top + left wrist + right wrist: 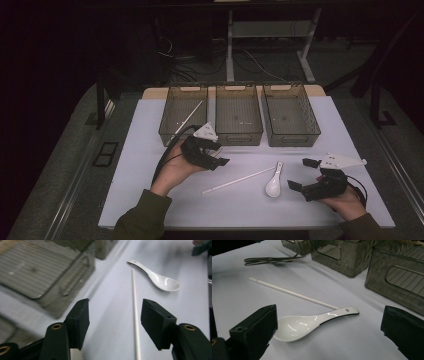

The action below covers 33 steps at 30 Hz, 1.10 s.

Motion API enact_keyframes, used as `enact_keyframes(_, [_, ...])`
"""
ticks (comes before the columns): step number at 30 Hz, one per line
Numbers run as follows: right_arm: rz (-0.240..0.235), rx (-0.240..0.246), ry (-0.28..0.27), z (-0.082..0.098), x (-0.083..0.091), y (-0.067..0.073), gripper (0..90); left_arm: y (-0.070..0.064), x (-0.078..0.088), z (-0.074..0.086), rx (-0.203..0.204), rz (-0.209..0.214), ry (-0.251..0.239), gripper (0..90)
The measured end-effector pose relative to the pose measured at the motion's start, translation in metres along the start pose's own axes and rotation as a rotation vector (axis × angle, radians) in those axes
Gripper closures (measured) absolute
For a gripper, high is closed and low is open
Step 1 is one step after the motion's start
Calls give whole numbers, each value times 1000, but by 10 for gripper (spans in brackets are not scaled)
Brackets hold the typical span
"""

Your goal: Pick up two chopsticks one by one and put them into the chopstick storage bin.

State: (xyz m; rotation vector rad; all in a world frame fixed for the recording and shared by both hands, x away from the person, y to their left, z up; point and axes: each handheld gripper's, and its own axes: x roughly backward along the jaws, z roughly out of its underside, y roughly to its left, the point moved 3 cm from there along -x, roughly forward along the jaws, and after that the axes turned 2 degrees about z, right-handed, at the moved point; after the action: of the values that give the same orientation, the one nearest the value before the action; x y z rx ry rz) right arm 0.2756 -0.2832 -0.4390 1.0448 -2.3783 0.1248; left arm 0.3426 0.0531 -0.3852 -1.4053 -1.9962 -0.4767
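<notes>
The left gripper [113, 322] hovered over the table [150, 150] with its jaws parted and nothing between the pads. The chopstick [135, 315] lay flat just inside the right-hand finger [156, 322] in the left gripper view, running away from the jaws toward the spoon [160, 280], whose handle end lay just beside the chopstick's far tip. The right gripper [329, 335] stood spread wide and empty, the spoon's bowl lying near its left-hand finger [254, 332] in the right gripper view.

The chopstick looked thin, rigid, smooth and very light, so it would probably roll or skid under a glancing touch and pivot if pinched near one end. The better hold seemed to be around mid-length, the pads crossing the shaft squarely and coming down to the table surface.

The spoon appeared to be glazed ceramic: hard, slick, heavier at the bowl and liable to chip. Its handle, just behind the bowl, looked the safest place to pinch.
</notes>
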Motion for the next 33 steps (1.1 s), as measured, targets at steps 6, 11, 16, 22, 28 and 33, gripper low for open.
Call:
enact_keyframes(6, [-1, 1, 7, 0, 0, 0, 6, -11, -15, 0, -7, 39, 57, 501])
enact_keyframes(11, [3, -3, 10, 0, 0, 0, 7, -17, -29, 0, -19, 61, 111, 580])
enact_keyframes(16, [5, -5, 11, 0, 0, 0, 6, -21, -43, 4, -26, 74, 193, 675])
enact_keyframes(22, [6, -7, 13, 0, 0, -1, 6, -25, -56, 9, -37, 90, 256, 710])
enact_keyframes(28, [8, -6, 12, 0, 0, -1, 6, -27, -67, 15, -34, 97, 331, 728])
enact_keyframes(33, [10, -5, 11, 0, 1, -1, 6, -26, -72, 19, -40, 100, 372, 759])
